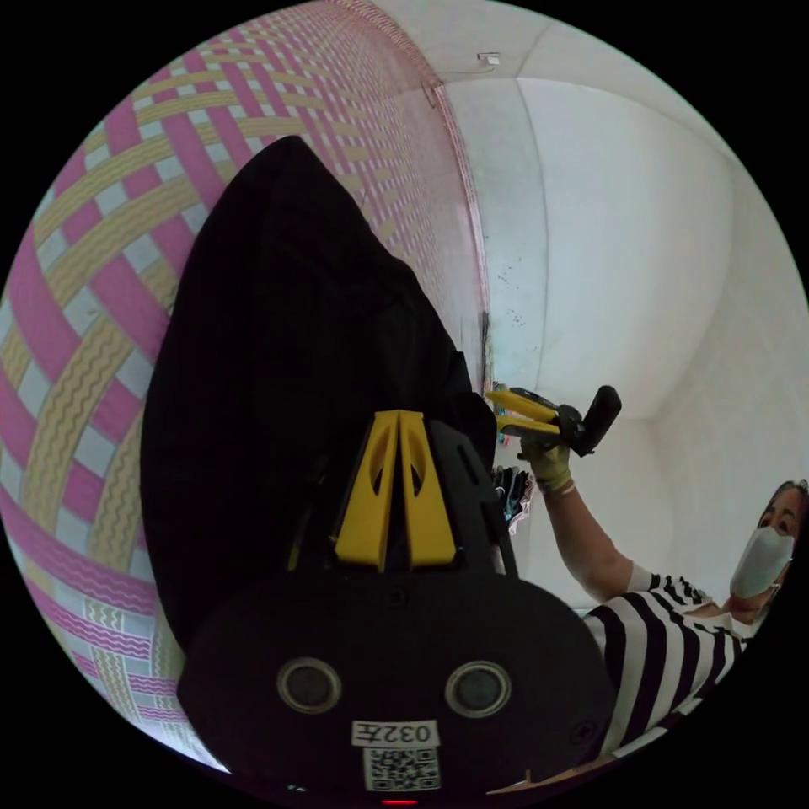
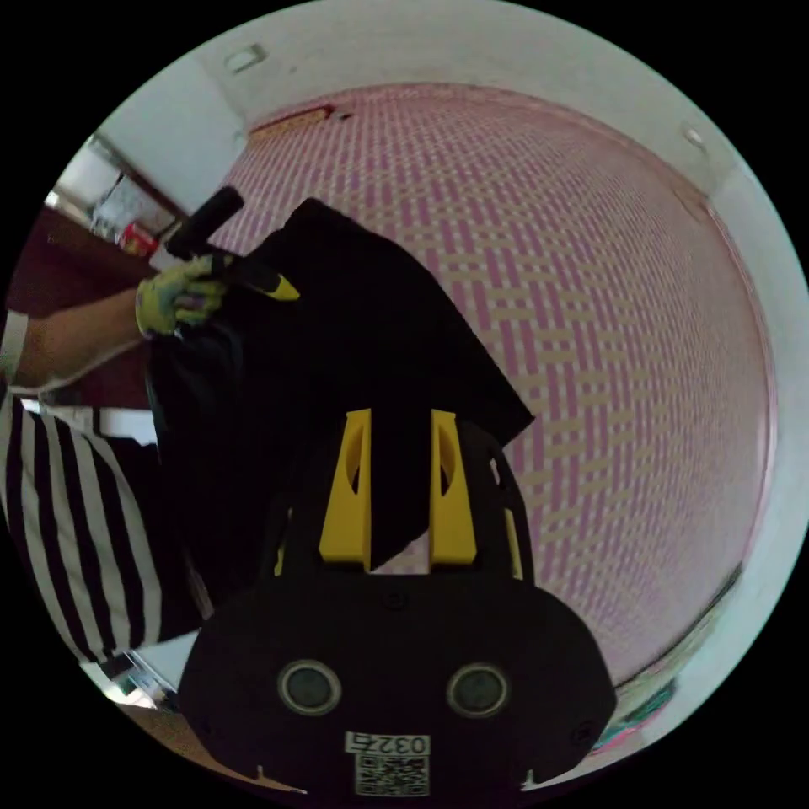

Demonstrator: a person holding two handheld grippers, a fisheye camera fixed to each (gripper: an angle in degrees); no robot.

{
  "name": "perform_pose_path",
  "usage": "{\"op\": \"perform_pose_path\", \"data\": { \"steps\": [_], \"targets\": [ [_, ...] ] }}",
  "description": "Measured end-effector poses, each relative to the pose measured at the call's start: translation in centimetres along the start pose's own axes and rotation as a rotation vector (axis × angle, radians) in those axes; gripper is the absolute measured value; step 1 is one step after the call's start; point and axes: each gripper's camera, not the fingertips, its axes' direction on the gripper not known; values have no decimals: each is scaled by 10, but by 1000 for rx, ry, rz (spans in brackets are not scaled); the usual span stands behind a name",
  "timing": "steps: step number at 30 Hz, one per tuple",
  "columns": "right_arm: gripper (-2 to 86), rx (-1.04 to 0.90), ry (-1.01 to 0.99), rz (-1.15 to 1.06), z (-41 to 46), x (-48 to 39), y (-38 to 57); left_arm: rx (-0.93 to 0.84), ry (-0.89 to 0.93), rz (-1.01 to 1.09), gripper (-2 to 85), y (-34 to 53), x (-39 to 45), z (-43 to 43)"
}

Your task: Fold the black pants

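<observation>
The black pants (image 1: pixel 286 337) hang lifted over a pink and yellow woven mat (image 1: pixel 84 278). My left gripper (image 1: pixel 399 415) has its yellow jaws pressed together on the cloth. In the left gripper view my right gripper (image 1: pixel 497 413), held by a gloved hand (image 1: pixel 549 462), has its tips at the pants' far edge. In the right gripper view the pants (image 2: pixel 354 320) spread in front of the mat (image 2: pixel 607 295). My right gripper (image 2: pixel 401 413) has its jaws apart, with black cloth lying in the gap. My left gripper (image 2: pixel 286 292) bites the pants' upper edge.
A person in a striped shirt (image 1: pixel 666 640) stands close behind the grippers. White walls (image 1: pixel 624 253) border the mat. Dark furniture (image 2: pixel 59 253) stands at the left of the right gripper view. Small coloured items (image 1: pixel 510 493) lie at the mat's edge.
</observation>
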Motion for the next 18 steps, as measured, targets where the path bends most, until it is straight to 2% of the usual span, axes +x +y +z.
{"op": "perform_pose_path", "data": {
  "steps": [4, 8, 12, 14, 18],
  "targets": [
    [130, -238, 34, -312, 1, -27, -41, -8, 3, 22, -9, 2, 4, 8],
    [118, -336, 53, -491, -4, -54, -64, -4, 19, 35, -9, 4, 6, 16],
    [5, -449, -67, -474, -4, -56, -78, 2, 19, 35, -9, 6, 9, 27],
    [-4, -389, -105, -377, -24, -44, -75, 6, 18, 32, -9, 7, 10, 32],
    [-9, 37, -369, 32, -140, 18, -23, 49, 27, 0, -9, 10, 11, 44]
  ]
}}
